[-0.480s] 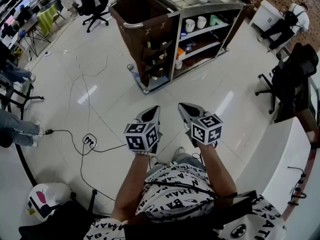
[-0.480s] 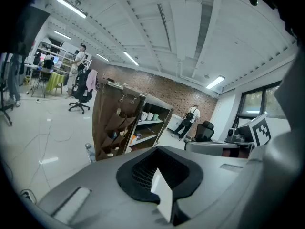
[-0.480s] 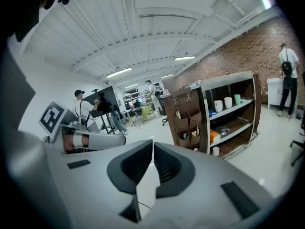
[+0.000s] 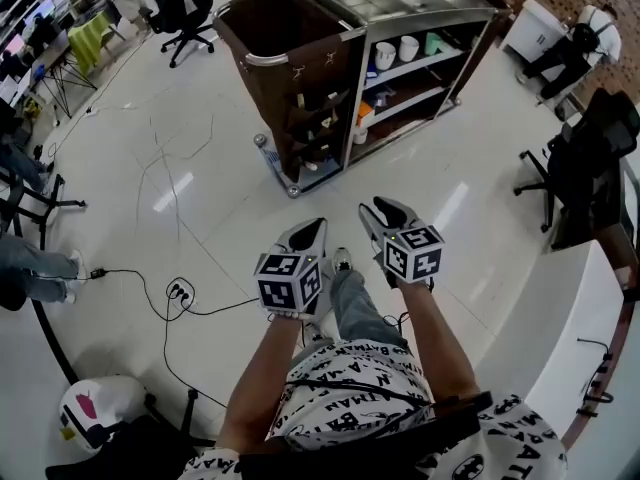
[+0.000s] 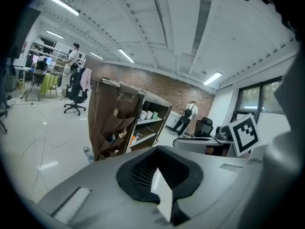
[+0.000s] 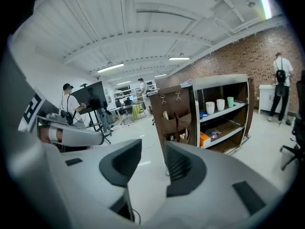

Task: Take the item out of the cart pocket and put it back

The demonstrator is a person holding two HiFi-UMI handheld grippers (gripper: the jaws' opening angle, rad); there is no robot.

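Observation:
A service cart (image 4: 400, 13) stands a few steps ahead, with a brown bag (image 4: 270, 28) on its left end. Fabric pockets (image 4: 318, 118) hang on the bag's side and hold several small items; I cannot tell them apart from here. The pockets also show in the left gripper view (image 5: 116, 128) and the right gripper view (image 6: 174, 120). Both grippers are held at waist height, well short of the cart. My left gripper (image 4: 310, 231) has its pads together and nothing in them. My right gripper (image 4: 385, 211) is open and empty.
Cups (image 4: 396, 52) and boxes sit on the cart's shelves. A bottle (image 4: 262, 144) stands by the cart's wheel. Cables and a power strip (image 4: 180, 288) lie on the floor at left. Office chairs (image 4: 570, 168) and a white counter (image 4: 560, 318) are at right. People (image 4: 20, 258) stand at far left.
The person has stepped forward, one leg now out in front. Both grippers have shifted slightly with the body. Their jaws look the same.

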